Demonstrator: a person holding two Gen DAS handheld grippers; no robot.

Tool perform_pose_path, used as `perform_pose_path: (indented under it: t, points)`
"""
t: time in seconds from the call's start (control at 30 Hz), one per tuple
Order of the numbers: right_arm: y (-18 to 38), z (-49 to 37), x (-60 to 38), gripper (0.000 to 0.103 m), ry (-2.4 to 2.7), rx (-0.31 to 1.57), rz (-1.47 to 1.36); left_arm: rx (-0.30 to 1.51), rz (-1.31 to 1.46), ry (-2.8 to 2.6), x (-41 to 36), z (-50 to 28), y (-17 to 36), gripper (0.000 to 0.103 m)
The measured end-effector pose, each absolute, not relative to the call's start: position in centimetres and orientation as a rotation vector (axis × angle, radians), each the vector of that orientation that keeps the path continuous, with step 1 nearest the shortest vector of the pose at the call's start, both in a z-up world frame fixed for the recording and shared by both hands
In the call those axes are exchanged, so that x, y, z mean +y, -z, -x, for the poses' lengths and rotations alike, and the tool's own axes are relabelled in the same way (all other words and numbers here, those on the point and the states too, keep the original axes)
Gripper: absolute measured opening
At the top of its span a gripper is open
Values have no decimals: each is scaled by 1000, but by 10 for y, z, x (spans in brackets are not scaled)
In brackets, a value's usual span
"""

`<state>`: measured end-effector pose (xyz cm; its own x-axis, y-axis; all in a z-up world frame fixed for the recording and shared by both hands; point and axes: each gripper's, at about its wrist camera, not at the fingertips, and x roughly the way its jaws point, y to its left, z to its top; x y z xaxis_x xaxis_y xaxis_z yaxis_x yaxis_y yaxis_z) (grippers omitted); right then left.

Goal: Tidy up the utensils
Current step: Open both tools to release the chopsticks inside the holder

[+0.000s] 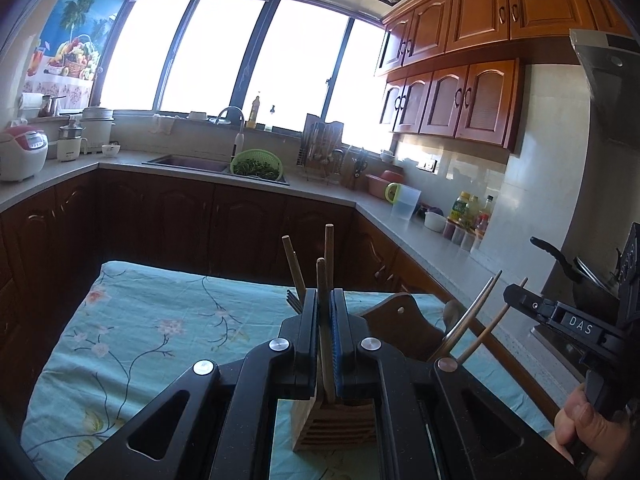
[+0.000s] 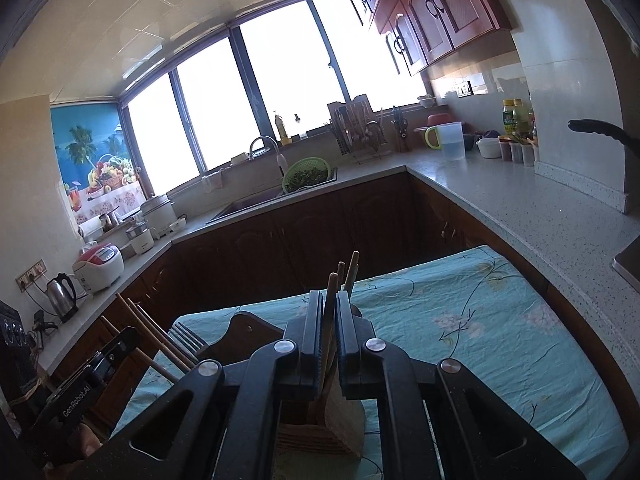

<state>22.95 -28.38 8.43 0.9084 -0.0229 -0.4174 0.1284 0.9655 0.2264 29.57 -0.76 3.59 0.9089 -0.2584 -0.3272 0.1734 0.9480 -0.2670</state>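
Chopsticks are what you hold right now. Your left gripper (image 1: 324,300) is squeezed tight on one thin brown wooden chopstick (image 1: 323,320), and the stick's low end goes down into the light wooden holder with slats (image 1: 334,424). The holder stands on the table (image 1: 120,340), near the edge closest to you, on the blue-green cloth with flowers (image 1: 160,320).

Your right gripper (image 2: 329,304) is squeezed tight on another thin brown wooden stick (image 2: 330,320). Its low end also goes down into the same wooden holder (image 2: 336,420), below your black fingers.

More wooden sticks (image 1: 294,268) stand up behind your left gripper. A metal fork (image 2: 186,340) pokes up with them, points up. A dark brown wooden board with a small hole (image 1: 394,320) sits just behind the holder, further in on the table. I cannot tell if it touches the holder.

Your hand (image 1: 580,424) shows at the right side of the left view, holding the black handle of the other gripper.

Past the far edge of the table is a grey kitchen counter (image 2: 520,208). It has a sink with a green basket of greens (image 1: 258,166), a clear jug with a green handle (image 2: 450,140), a white and red rice cooker (image 2: 100,266) and a shiny kettle (image 2: 62,298).
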Motion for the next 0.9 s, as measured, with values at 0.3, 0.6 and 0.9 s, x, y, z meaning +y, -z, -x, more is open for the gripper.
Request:
perform_pose_path:
  t: [0.3, 0.6, 0.9]
  points:
    - [-84, -229, -287, 11, 71, 435, -277, 408, 258, 228, -1, -297, -34, 5]
    - [-92, -210, -297, 44, 75, 401, -319, 404, 259, 215, 0, -284, -41, 22]
    - [-64, -166, -300, 91, 81, 393, -389, 437, 289, 153, 17, -238, -21, 70]
